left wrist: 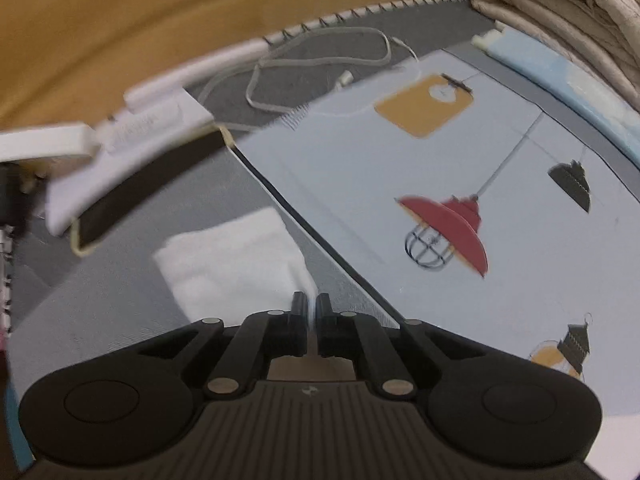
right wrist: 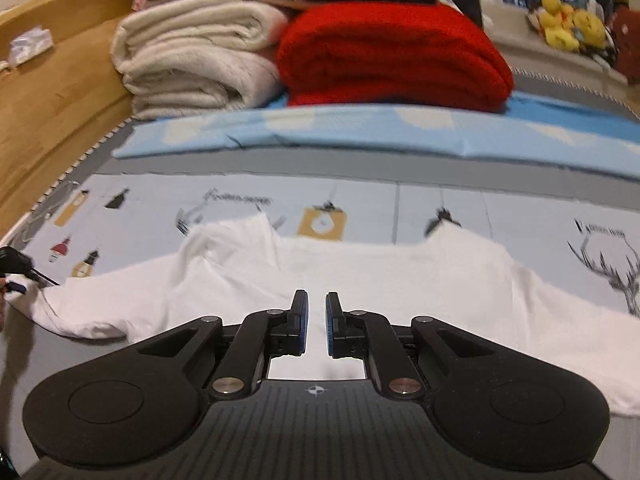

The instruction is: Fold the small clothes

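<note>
A white long-sleeved shirt point(right wrist: 360, 272) lies flat on a pale blue sheet printed with lamps point(right wrist: 140, 200), sleeves spread to both sides. In the left wrist view only its sleeve end point(left wrist: 232, 256) shows, lying on the grey part of the sheet and running up into the fingertips. My left gripper point(left wrist: 312, 300) is shut on that sleeve end, with a white sliver of cloth between the pads. It also shows at the far left of the right wrist view as the left gripper point(right wrist: 18, 266). My right gripper point(right wrist: 317, 304) hovers over the shirt's middle, its blue pads a narrow gap apart with no fabric pinched.
A dark slab with a white charger point(left wrist: 140, 184) and a looped cable point(left wrist: 320, 52) lie beside the sleeve. Folded beige blankets point(right wrist: 192, 56), a red blanket point(right wrist: 392, 52) and a blue cloth point(right wrist: 360, 128) lie beyond the shirt. A wooden bed rail point(right wrist: 52, 112) runs along the left.
</note>
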`<state>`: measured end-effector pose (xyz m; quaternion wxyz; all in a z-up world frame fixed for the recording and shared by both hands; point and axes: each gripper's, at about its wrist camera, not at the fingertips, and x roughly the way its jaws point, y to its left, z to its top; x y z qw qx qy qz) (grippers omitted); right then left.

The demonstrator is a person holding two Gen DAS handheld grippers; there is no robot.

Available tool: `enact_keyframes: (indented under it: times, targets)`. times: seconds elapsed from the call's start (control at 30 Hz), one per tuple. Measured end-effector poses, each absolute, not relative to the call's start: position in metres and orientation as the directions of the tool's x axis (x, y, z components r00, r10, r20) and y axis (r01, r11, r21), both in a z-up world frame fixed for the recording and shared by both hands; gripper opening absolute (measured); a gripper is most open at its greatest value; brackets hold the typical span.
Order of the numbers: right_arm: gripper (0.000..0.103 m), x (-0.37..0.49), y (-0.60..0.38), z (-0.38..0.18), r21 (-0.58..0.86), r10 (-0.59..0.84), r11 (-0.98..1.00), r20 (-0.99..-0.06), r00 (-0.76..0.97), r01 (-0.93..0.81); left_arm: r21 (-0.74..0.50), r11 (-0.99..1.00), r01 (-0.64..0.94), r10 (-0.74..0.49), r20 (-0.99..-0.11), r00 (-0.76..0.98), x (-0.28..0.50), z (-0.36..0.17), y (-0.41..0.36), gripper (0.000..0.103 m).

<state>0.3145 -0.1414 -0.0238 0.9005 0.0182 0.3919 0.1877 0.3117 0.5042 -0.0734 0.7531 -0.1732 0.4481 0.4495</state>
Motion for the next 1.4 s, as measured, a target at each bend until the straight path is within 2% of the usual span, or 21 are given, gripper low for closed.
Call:
enact_keyframes:
  times: [0.07,0.1,0.17,0.2,0.23,0.3,0.4,0.43,0.47,0.53,0.57,0.63,0.73,0.83,0.9,1.03,1.23,1.27,1.33,1.4]
  targets:
    - [0.009,0.316,-0.147,-0.028,0.178,0.329,0.939,-0.718,0.614,-0.295,0.157,0.505,-0.849,0.588,-0.782,0.205,0.314,-0.053,0.489,0.004]
    - [0.009,0.317,-0.152,-0.029,0.184,0.316,0.945,-0.729,0.608,-0.271,0.125,0.525,-0.842,0.61,-0.745,0.27,0.318,-0.035,0.474,0.004]
    - [0.009,0.32,-0.16,-0.03,0.205,0.303,0.952,-0.743,0.597,-0.228,0.02,0.632,-0.774,0.582,-0.672,0.458,0.329,0.001,0.433,0.004]
    - [0.009,0.321,-0.164,-0.03,0.221,0.301,0.953,-0.748,0.592,-0.207,-0.056,0.713,-0.699,0.523,-0.62,0.584,0.334,0.021,0.404,0.004]
    - [0.009,0.321,-0.168,-0.031,0.234,0.302,0.953,-0.752,0.587,-0.191,-0.114,0.776,-0.62,0.458,-0.574,0.679,0.337,0.036,0.379,0.004]
    - [0.009,0.32,-0.173,-0.032,0.251,0.3,0.954,-0.757,0.58,-0.165,-0.228,0.892,-0.39,0.25,-0.469,0.847,0.342,0.066,0.309,0.004]
    - [0.009,0.318,-0.18,-0.035,0.288,0.304,0.95,-0.76,0.574,-0.122,-0.347,0.936,-0.059,-0.093,-0.407,0.909,0.341,0.077,0.22,0.005]
    - [0.009,0.317,-0.183,-0.037,0.308,0.309,0.946,-0.761,0.57,-0.103,-0.369,0.928,0.042,-0.208,-0.421,0.883,0.341,0.072,0.192,0.009]
    - [0.01,0.316,-0.187,-0.039,0.327,0.317,0.941,-0.763,0.564,-0.086,-0.394,0.909,0.138,-0.327,-0.465,0.822,0.343,0.063,0.164,0.025]
    - [0.015,0.317,-0.196,-0.046,0.377,0.337,0.925,-0.768,0.545,-0.041,-0.435,0.859,0.27,-0.491,-0.55,0.675,0.346,0.042,0.132,0.038]
    - [0.017,0.317,-0.201,-0.05,0.396,0.342,0.918,-0.773,0.534,-0.014,-0.419,0.866,0.274,-0.489,-0.589,0.644,0.346,0.035,0.125,0.038]
    - [0.024,0.319,-0.212,-0.06,0.429,0.345,0.902,-0.785,0.514,0.05,-0.391,0.902,0.18,-0.407,-0.639,0.653,0.349,0.027,0.138,0.039]
    - [0.024,0.323,-0.229,-0.077,0.449,0.334,0.882,-0.809,0.483,0.144,-0.391,0.917,-0.076,-0.234,-0.683,0.692,0.358,0.018,0.194,0.039]
    - [0.024,0.326,-0.243,-0.095,0.464,0.327,0.858,-0.823,0.464,0.219,-0.217,0.934,-0.284,0.028,-0.748,0.663,0.361,0.01,0.235,0.039]
    - [0.024,0.329,-0.248,-0.109,0.466,0.322,0.844,-0.836,0.445,0.266,-0.163,0.907,-0.389,0.119,-0.785,0.608,0.363,0.0,0.259,0.039]
    - [0.024,0.339,-0.244,-0.132,0.474,0.336,0.83,-0.846,0.414,0.294,-0.228,0.833,-0.504,0.115,-0.82,0.561,0.362,-0.013,0.291,0.039]
    - [0.023,0.353,-0.225,-0.137,0.416,0.291,0.871,-0.866,0.407,0.263,-0.232,0.843,-0.486,0.109,-0.811,0.575,0.37,-0.01,0.297,0.039]
    - [0.022,0.355,-0.222,-0.136,0.401,0.28,0.882,-0.868,0.41,0.247,-0.229,0.843,-0.487,0.111,-0.811,0.574,0.373,-0.01,0.3,0.039]
    - [0.008,0.357,-0.218,-0.134,0.373,0.258,0.902,-0.87,0.42,0.219,-0.225,0.841,-0.492,0.115,-0.814,0.569,0.383,-0.012,0.298,0.039]
    - [0.005,0.357,-0.218,-0.129,0.382,0.262,0.903,-0.852,0.453,0.196,-0.228,0.837,-0.497,0.113,-0.817,0.565,0.383,-0.013,0.299,0.039]
